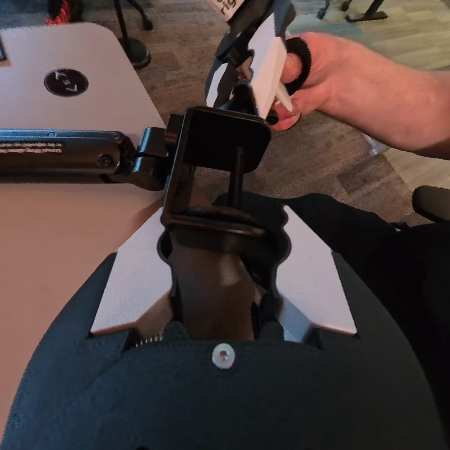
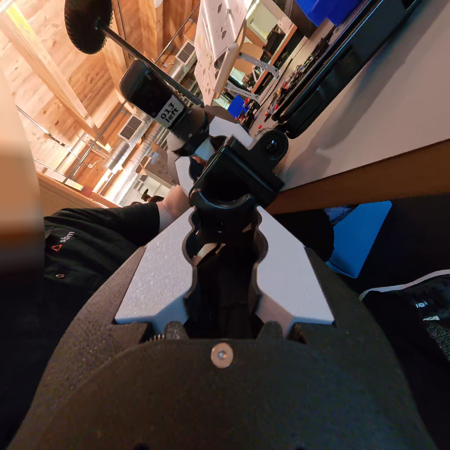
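Observation:
A black C-shaped clamp (image 1: 192, 155) with a threaded screw (image 1: 237, 175) sits at the end of a black monitor arm (image 1: 60, 151) that lies on the white table (image 1: 48, 243). My left gripper (image 1: 222, 214) is shut on the clamp's near plate (image 1: 219, 229), which sits between its white fingers (image 1: 143, 263). My right gripper (image 2: 225, 209) is shut on the black winged knob (image 2: 222, 203) at the screw's far end. It also shows in the left wrist view (image 1: 258, 80), held by a hand (image 1: 341, 80). The left gripper shows in the right wrist view (image 2: 214, 143) on the clamp (image 2: 238, 168).
The clamp hangs just off the table's brown edge (image 2: 365, 175). A round black disc (image 1: 65, 82) is set in the tabletop. A stand base (image 1: 138, 53) rests on the carpet beyond. A person's black-clothed leg (image 1: 365, 243) and a chair armrest (image 1: 433, 202) are at the right.

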The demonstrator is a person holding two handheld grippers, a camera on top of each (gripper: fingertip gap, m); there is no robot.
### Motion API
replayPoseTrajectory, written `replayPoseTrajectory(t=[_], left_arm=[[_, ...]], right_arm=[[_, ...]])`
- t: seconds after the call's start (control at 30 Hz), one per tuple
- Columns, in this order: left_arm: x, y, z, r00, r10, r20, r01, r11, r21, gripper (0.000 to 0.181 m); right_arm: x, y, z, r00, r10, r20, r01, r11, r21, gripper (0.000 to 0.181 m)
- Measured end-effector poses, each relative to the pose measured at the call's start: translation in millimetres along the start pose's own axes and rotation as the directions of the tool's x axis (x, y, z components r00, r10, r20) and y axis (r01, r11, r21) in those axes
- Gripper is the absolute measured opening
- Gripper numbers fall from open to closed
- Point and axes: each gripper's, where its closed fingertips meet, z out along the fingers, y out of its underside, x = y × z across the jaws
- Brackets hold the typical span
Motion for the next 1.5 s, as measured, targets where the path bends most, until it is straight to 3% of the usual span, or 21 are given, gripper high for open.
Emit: replayPoseTrajectory(t=[0.13, 0.37, 0.5, 0.63, 0.77, 0.8, 0.87, 0.9, 0.93, 1.0, 1.07, 1.13, 1.17, 1.23, 1.3, 1.37, 1.5], left_arm=[[-2.5, -6.0, -15.9, 0.998, 0.051, -0.041, -0.049, 0.998, 0.039, 0.084], [-3.6, -7.0, -10.8, 0.988, 0.132, -0.076, -0.127, 0.990, 0.057, 0.081], [-4.6, -7.7, -11.3, 0.989, 0.115, -0.089, -0.109, 0.991, 0.073, 0.079], [-5.0, -8.1, -11.3, 0.989, 0.105, -0.100, -0.098, 0.992, 0.076, 0.078], [-5.1, -8.7, -11.8, 0.989, 0.093, -0.112, -0.084, 0.993, 0.080, 0.078], [-5.1, -8.8, -12.0, 0.989, 0.089, -0.116, -0.080, 0.993, 0.081, 0.076], [-5.3, -9.2, -12.2, 0.989, 0.085, -0.117, -0.076, 0.994, 0.084, 0.077], [-6.3, -9.3, -12.3, 0.990, 0.083, -0.111, -0.074, 0.994, 0.085, 0.077], [-7.8, -9.6, -12.6, 0.991, 0.075, -0.107, -0.066, 0.994, 0.086, 0.076], [-8.0, -9.5, -13.4, 0.991, 0.072, -0.112, -0.062, 0.994, 0.089, 0.076], [-8.0, -9.7, -13.1, 0.991, 0.074, -0.108, -0.065, 0.994, 0.090, 0.076], [-7.9, -9.7, -13.1, 0.991, 0.077, -0.106, -0.068, 0.994, 0.091, 0.076], [-8.0, -9.7, -13.1, 0.991, 0.078, -0.104, -0.068, 0.993, 0.091, 0.076], [-8.1, -9.8, -13.1, 0.991, 0.075, -0.108, -0.065, 0.994, 0.091, 0.074], [-8.1, -9.8, -13.1, 0.991, 0.073, -0.111, -0.063, 0.994, 0.091, 0.074], [-8.0, -9.9, -12.9, 0.991, 0.072, -0.112, -0.062, 0.994, 0.091, 0.074], [-8.1, -9.9, -13.0, 0.991, 0.072, -0.111, -0.062, 0.994, 0.091, 0.074]], right_arm=[[1.9, -3.0, -0.9, 1.000, -0.002, 0.007, 0.002, 1.000, 0.014, 0.041], [4.5, -0.6, 0.4, 0.998, -0.061, -0.033, 0.061, 0.998, -0.016, 0.039], [7.2, -0.8, -0.1, 0.975, -0.195, -0.105, 0.191, 0.980, -0.049, 0.038], [8.8, 0.4, -1.6, 0.881, -0.426, -0.206, 0.401, 0.903, -0.152, 0.036], [11.0, 1.2, -3.1, 0.640, -0.715, -0.283, 0.641, 0.699, -0.316, 0.035], [11.7, 0.9, -3.7, 0.516, -0.805, -0.292, 0.712, 0.593, -0.377, 0.036], [15.2, -2.3, -5.8, 0.168, -0.944, -0.283, 0.790, 0.301, -0.534, 0.036], [16.7, -5.1, -6.4, 0.041, -0.959, -0.279, 0.774, 0.207, -0.598, 0.036], [16.8, -6.2, -6.0, -0.013, -0.958, -0.287, 0.760, 0.177, -0.625, 0.037], [15.8, -4.9, -4.2, 0.040, -0.951, -0.307, 0.778, 0.222, -0.588, 0.037], [16.8, -2.6, -2.5, 0.206, -0.916, -0.343, 0.784, 0.364, -0.502, 0.041], [14.2, -1.4, -3.9, 0.370, -0.851, -0.374, 0.754, 0.510, -0.414, 0.062], [10.0, -4.7, -7.6, 0.416, -0.817, -0.400, 0.750, 0.556, -0.357, 0.067], [0.2, -7.2, -15.0, 0.562, -0.717, -0.413, 0.704, 0.676, -0.216, 0.063], [1.1, -3.2, -18.3, 0.791, -0.482, -0.376, 0.491, 0.868, -0.080, 0.065], [-6.5, -0.8, -15.0, 0.949, -0.225, -0.222, 0.243, 0.968, 0.060, 0.068], [3.0, 11.4, 0.1, 0.994, 0.032, -0.109, -0.025, 0.998, 0.060, 0.071]])
